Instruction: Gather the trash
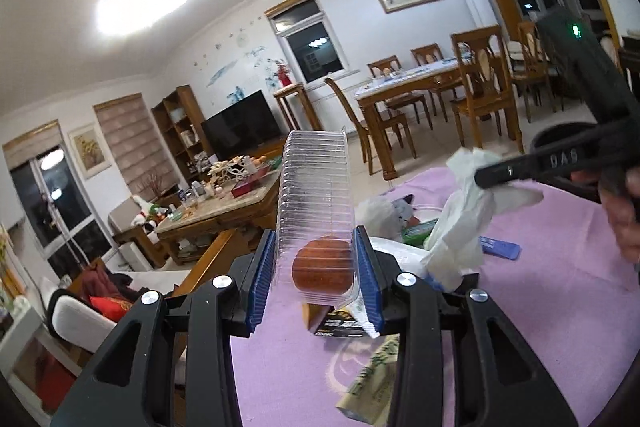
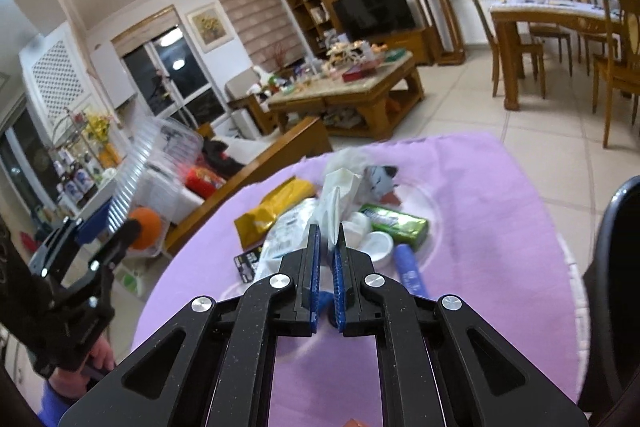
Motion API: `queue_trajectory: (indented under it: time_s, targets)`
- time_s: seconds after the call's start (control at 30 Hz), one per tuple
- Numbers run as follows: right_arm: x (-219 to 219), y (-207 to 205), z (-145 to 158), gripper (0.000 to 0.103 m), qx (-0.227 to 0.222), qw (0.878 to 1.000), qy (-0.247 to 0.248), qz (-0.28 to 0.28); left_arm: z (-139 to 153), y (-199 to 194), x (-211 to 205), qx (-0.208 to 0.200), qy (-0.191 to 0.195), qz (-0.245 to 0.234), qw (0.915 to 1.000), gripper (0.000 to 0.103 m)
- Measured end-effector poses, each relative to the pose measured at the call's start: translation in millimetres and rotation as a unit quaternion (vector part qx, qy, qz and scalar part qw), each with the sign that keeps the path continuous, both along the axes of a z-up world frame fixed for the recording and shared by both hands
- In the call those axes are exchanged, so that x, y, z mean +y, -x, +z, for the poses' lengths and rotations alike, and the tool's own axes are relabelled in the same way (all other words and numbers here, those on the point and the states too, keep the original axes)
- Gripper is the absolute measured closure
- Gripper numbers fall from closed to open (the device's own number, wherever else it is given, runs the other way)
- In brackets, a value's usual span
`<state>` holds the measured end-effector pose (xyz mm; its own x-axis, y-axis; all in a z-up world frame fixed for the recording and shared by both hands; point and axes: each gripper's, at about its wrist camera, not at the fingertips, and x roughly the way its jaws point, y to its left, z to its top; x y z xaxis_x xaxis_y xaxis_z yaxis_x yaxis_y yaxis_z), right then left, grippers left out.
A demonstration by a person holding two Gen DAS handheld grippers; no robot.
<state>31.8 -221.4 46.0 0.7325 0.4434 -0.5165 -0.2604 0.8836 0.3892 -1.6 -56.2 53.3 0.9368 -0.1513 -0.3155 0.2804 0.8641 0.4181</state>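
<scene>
Both grippers gripped trash above the purple-covered counter (image 2: 480, 195)

The white tissue (image 2: 340, 195) hung pinched between the nearly closed fingers of the right gripper (image 2: 325, 241), lifted over the pile of litter on the counter: a green packet (image 2: 398, 225), a yellow bag (image 2: 276, 205), a white cap (image 2: 378, 245) and a blue tube (image 2: 410, 267). To the left, the left gripper (image 1: 316, 263) had its fingers pressed on the sides of a clear ribbed plastic container (image 1: 314, 187) with an orange round thing (image 1: 322, 267) inside, held up beside the counter's edge. A black bin rim (image 2: 616, 227) showed at the right; wooden dining chairs (image 2: 616, 39) stood beyond
</scene>
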Motion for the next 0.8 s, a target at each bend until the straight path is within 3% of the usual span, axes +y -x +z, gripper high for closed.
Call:
queue_trajectory:
  time_s: [0.33,0.57,0.7,0.8]
  targets:
    - [-46,26,-3,0.096,0.002,1.000,-0.021,-0.010,-10,10,-31,0.008,-0.045,-0.020,0.9987,0.064]
    - [-57,38,-9,0.096,0.012,0.999,-0.033,-0.001,-20,-1,-26,0.089,-0.012,-0.018,0.9958,0.064]
    - [-64,44,-13,0.096,0.017,0.999,-0.038,0.003,-26,1,-18,0.140,0.023,-0.030,0.9895,0.063]
    - [-64,41,-14,0.096,0.025,0.998,-0.049,0.003,-35,6,-20,0.172,0.028,-0.047,0.9836,0.063]
